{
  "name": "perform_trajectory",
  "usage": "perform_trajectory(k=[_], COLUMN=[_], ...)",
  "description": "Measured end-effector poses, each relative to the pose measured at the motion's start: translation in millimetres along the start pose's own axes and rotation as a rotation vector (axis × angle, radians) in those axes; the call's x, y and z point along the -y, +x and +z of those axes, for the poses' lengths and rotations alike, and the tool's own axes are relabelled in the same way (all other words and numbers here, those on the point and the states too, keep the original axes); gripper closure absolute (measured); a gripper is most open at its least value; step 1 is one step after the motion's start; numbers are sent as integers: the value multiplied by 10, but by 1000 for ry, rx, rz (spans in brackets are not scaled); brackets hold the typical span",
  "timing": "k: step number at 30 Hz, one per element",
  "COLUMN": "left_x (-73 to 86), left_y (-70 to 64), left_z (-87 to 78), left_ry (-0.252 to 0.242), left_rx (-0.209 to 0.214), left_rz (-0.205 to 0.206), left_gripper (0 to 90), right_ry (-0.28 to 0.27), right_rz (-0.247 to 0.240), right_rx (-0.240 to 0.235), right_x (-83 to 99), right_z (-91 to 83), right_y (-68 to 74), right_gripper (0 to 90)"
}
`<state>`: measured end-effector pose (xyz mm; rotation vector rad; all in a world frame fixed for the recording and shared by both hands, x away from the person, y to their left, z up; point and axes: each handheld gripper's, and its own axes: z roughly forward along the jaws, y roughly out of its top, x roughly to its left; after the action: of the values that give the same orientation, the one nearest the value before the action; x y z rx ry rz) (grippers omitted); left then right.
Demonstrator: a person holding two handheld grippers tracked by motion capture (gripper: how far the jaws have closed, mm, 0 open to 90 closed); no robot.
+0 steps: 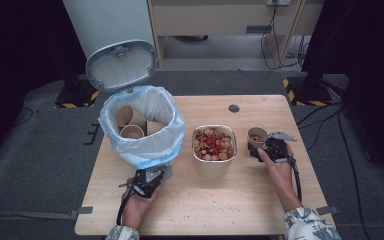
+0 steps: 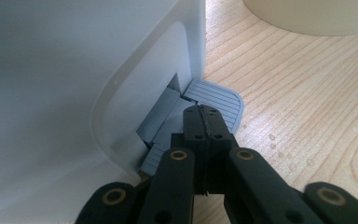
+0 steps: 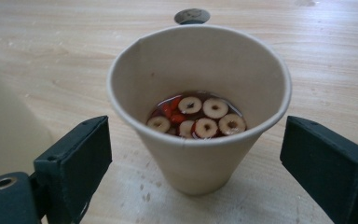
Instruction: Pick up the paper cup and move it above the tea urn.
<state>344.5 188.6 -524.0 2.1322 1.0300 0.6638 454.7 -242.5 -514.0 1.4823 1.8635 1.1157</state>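
While left tongs (image 2: 204,114) press closed on bin pedal (image 2: 219,100) | paper cup (image 3: 198,105) sits between open right tongs (image 3: 198,158), untouched.

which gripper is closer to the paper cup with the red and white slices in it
Right. The right gripper has its jaws open either side of the paper cup; the left gripper is across the table at the bin's pedal.

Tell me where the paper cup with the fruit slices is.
In the high view the cup stands on the table's right side, right of the bowl, between the open right gripper's jaws.
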Motion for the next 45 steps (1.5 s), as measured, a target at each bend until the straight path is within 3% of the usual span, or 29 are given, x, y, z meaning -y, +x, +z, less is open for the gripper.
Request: perform_trajectory(k=[8, 21, 29, 32, 45], left_x=[0, 4, 4, 4, 4], left_y=[0, 0, 3, 4, 6], left_z=[0, 0, 0, 0, 0], left_ry=[0, -4, -3, -3, -3], left_rx=[0, -1, 1, 2, 4], left_rz=[-3, -7, -7, -8, -12], left_gripper=[895, 895, 895, 895, 896], right_ry=[-50, -101, -111, -113, -115], right_rz=[16, 19, 5, -24, -75], right_rx=[28, 24, -23, -44, -73], right_x=[21, 1, -48, -107, -233], right_z=[129, 287, 181, 105, -100], right_y=[6, 54, -11, -24, -72], right_gripper=[126, 239, 275, 282, 296])
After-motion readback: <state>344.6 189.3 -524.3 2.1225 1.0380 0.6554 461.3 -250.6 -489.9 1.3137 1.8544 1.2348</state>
